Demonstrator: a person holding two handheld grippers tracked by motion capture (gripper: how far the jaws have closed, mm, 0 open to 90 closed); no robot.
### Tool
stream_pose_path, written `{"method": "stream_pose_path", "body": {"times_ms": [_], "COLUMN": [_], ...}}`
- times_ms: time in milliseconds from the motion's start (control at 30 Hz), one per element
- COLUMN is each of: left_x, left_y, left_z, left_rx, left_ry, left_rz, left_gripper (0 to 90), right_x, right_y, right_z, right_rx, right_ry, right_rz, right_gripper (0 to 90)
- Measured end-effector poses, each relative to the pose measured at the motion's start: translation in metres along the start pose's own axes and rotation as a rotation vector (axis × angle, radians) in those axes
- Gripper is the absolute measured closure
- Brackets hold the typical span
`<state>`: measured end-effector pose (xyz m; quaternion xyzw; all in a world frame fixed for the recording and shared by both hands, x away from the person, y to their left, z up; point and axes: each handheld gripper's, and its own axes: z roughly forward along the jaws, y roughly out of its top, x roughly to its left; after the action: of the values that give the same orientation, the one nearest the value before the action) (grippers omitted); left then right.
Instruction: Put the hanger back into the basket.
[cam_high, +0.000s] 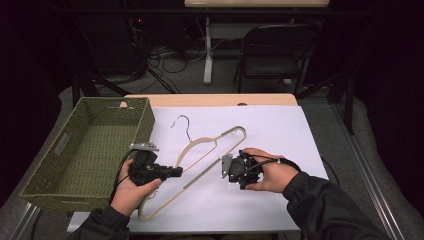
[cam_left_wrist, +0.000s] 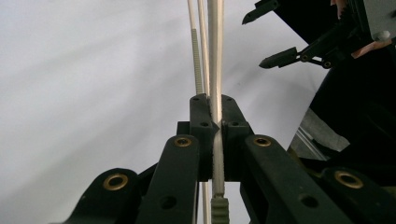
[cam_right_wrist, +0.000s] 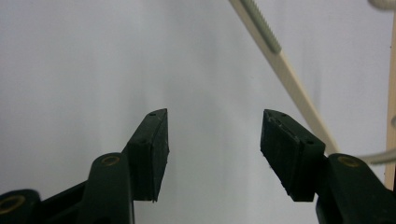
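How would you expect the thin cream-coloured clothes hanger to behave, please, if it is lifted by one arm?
The cream-coloured clothes hanger looks slender and open-framed, so probably light. The left gripper is shut on one arm, far from the middle, so it may swing or twist about the pads. Its straight bars suggest stiffness; the ribbed strip may lessen slipping.

Basket (cam_high: 90, 145) walls block table's left; hanger (cam_high: 200, 155) crosses middle; white sheet (cam_high: 270, 130) far right open.

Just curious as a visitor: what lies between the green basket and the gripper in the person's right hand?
In the high view, between the basket and the open right gripper lie the cream hanger on white paper and the left gripper, shut on it.
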<state>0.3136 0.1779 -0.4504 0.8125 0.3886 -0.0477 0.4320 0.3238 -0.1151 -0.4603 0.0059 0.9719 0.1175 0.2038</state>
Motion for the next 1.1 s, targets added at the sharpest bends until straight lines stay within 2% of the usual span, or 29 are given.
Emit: {"method": "stream_pose_path", "body": {"times_ms": [100, 333, 433, 533, 567, 667, 700, 733, 800, 833, 867, 933, 967, 1100], "left_x": [0.000, -0.002, -0.003, -0.003, -0.003, -0.004, -0.005, -0.005, -0.005, -0.005, -0.004, -0.002, 0.000, 0.005], "left_y": [-0.001, -0.001, -0.001, 0.000, 0.001, 0.002, 0.003, 0.003, 0.004, 0.004, 0.004, 0.004, 0.005, 0.005], "left_z": [-0.003, -0.008, -0.010, -0.014, -0.016, -0.025, -0.034, -0.034, -0.044, -0.050, -0.056, -0.067, -0.078, -0.095], "left_rx": [-0.002, -0.022, -0.030, -0.036, -0.034, -0.039, -0.048, -0.048, -0.055, -0.063, -0.070, -0.079, -0.084, -0.102], "left_ry": [0.026, 0.122, 0.135, 0.143, 0.144, 0.149, 0.160, 0.160, 0.172, 0.176, 0.182, 0.191, 0.203, 0.221], "left_rz": [-0.003, 0.000, -0.003, -0.004, -0.003, 0.000, 0.002, 0.002, 0.001, 0.002, 0.001, -0.002, -0.003, -0.016], "left_gripper": [87.0, 87.0, 87.0, 87.0, 87.0, 87.0, 87.0, 87.0, 87.0, 87.0, 87.0, 87.0, 87.0, 87.0], "right_x": [0.000, -0.001, -0.003, -0.004, -0.004, -0.006, -0.006, -0.006, -0.010, -0.010, -0.011, -0.011, -0.012, -0.012], "right_y": [-0.001, -0.006, -0.008, -0.013, -0.015, -0.017, -0.019, -0.019, -0.023, -0.023, -0.026, -0.027, -0.030, -0.034], "right_z": [-0.001, 0.002, 0.003, 0.005, 0.006, 0.006, 0.005, 0.005, 0.003, 0.003, 0.002, 0.002, 0.002, 0.003], "right_rx": [0.003, 0.004, -0.001, 0.002, 0.001, 0.000, 0.003, 0.003, 0.007, 0.007, 0.009, 0.008, 0.011, 0.017], "right_ry": [-0.003, -0.014, -0.012, -0.001, 0.002, 0.013, 0.022, 0.022, 0.046, 0.046, 0.056, 0.061, 0.074, 0.078], "right_rz": [0.009, 0.029, 0.048, 0.098, 0.102, 0.117, 0.148, 0.148, 0.185, 0.185, 0.221, 0.230, 0.252, 0.255], "right_gripper": [42.1, 42.3, 42.3, 42.1, 42.1, 41.3, 40.1, 40.1, 37.6, 37.6, 36.6, 36.4, 35.9, 35.9]}}
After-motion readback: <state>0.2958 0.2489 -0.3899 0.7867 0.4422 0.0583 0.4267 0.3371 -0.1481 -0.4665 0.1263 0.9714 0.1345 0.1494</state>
